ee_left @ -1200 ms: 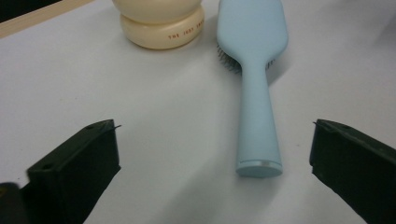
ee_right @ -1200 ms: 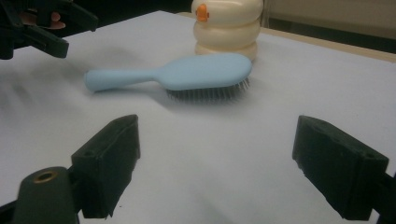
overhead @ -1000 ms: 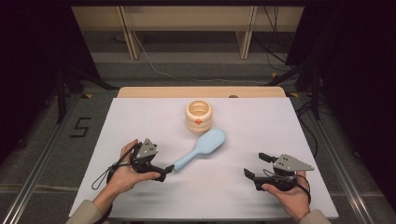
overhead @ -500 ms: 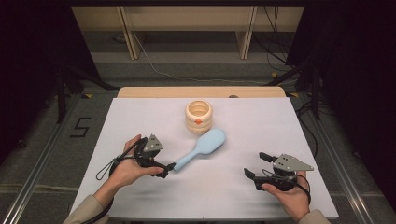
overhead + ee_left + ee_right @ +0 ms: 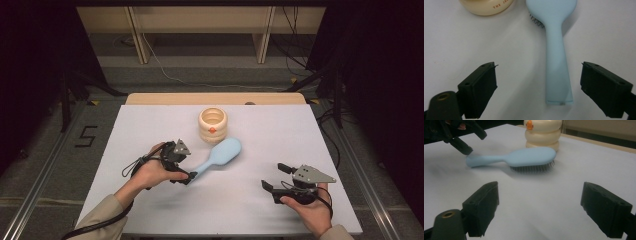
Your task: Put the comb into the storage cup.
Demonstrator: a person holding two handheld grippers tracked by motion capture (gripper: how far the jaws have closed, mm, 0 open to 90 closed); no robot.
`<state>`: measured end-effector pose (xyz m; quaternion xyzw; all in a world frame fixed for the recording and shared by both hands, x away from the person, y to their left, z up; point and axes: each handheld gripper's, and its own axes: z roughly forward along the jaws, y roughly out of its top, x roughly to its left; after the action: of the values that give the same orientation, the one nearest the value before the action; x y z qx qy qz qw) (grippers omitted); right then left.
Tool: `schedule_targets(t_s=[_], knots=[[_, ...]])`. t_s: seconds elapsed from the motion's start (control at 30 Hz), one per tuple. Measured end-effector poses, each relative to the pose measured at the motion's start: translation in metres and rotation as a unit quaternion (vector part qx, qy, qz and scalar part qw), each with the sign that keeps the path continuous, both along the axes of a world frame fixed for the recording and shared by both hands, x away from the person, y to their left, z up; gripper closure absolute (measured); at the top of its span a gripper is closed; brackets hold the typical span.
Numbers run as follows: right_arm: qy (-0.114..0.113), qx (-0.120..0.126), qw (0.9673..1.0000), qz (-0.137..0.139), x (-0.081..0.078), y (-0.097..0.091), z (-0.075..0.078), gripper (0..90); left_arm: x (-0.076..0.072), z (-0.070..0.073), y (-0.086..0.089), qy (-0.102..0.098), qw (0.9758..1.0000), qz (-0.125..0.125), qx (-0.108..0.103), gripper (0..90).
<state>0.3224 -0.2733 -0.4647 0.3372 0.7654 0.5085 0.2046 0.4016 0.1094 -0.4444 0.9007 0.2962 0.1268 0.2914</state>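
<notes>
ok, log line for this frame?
left tongs: open, closing round brush handle, no contact | right tongs: open, idle | cup: behind brush

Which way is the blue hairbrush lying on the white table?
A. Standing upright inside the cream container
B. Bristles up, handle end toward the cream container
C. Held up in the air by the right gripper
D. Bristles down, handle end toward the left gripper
D: the hairbrush rests bristles down on the table, its handle end at the left gripper.
</notes>
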Motion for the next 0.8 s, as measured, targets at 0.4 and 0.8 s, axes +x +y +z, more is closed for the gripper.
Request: schedule_targets(t_s=[0.4, 0.8], knots=[[0.002, 0.001, 1.0000, 0.001, 0.000, 0.000, 0.000, 16.0, 0.019, -0.008, -0.035, 0.042, 0.9983, -0.015, 0.036, 18.2], [0.004, 0.001, 1.0000, 0.001, 0.000, 0.000, -0.001, 15.9, 0.033, -0.015, -0.054, 0.064, 0.9965, -0.017, 0.051, 18.5]])
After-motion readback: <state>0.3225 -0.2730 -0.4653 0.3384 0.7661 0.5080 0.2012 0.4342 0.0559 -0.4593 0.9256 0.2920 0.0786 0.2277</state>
